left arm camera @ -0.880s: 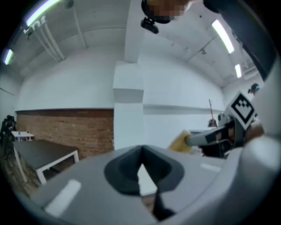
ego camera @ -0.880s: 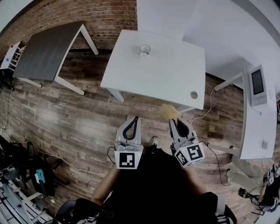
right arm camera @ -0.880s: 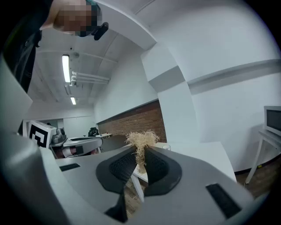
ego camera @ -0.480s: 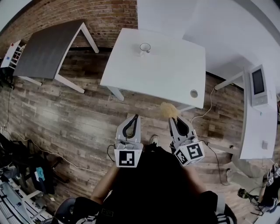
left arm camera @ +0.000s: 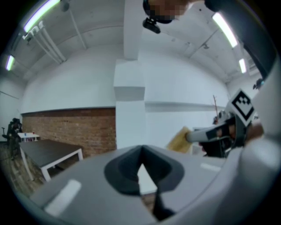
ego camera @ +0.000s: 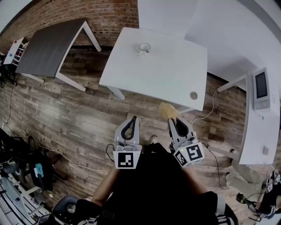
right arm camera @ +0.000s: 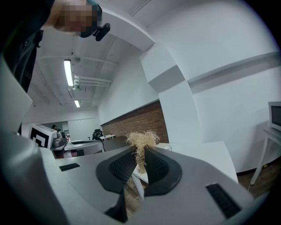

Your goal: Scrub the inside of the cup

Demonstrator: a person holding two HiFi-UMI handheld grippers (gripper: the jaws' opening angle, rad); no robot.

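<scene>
A small clear cup [ego camera: 145, 47] stands near the far edge of the white table [ego camera: 167, 74], well ahead of both grippers. My right gripper [ego camera: 170, 120] is shut on a tan, straw-like scrubber [ego camera: 167, 110], whose frayed tuft sticks out past the tips over the wood floor, short of the table's near edge. In the right gripper view the scrubber [right arm camera: 141, 140] is pinched between the ribbed pads, and the cup [right arm camera: 167, 147] shows tiny behind it. My left gripper [ego camera: 132, 118] is held level beside the right one, shut and holding nothing. In the left gripper view its jaws [left arm camera: 141, 153] meet, with the scrubber [left arm camera: 180, 140] off to the right.
A dark grey table [ego camera: 48, 48] stands at the left by a brick wall [ego camera: 96, 13]. At the right, a white side desk carries a boxy appliance [ego camera: 261, 90]. A round cable hole [ego camera: 193, 95] sits in the white table's near right corner. Cables trail over the floor.
Both grippers have kept their places and their grip. Only the head view has shifted slightly.
</scene>
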